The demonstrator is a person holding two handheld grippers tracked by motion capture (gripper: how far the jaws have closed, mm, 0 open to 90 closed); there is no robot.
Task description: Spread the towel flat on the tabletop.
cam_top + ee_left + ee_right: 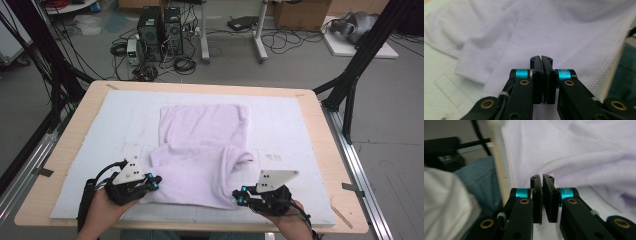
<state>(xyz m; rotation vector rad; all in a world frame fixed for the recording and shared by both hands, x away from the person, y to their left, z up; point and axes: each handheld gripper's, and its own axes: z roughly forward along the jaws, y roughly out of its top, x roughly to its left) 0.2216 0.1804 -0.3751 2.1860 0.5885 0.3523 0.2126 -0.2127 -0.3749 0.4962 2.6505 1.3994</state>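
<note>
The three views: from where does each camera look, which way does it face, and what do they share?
High view: above the person's side, facing forward and down on the table; both hands and grippers enter below.
Left gripper view: rides the left gripper, facing the towel; jaws closed.
Right gripper view: rides the right gripper, facing the towel's near edge; jaws closed.
Shared: the towel.

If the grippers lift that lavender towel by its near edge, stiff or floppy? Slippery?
Likely floppy: the towel already lies in soft folds and wrinkles, so it should drape and sag. Probably light, being thin cloth. Its fuzzy weave suggests decent grip, though the left gripper and right gripper look closed.
</note>
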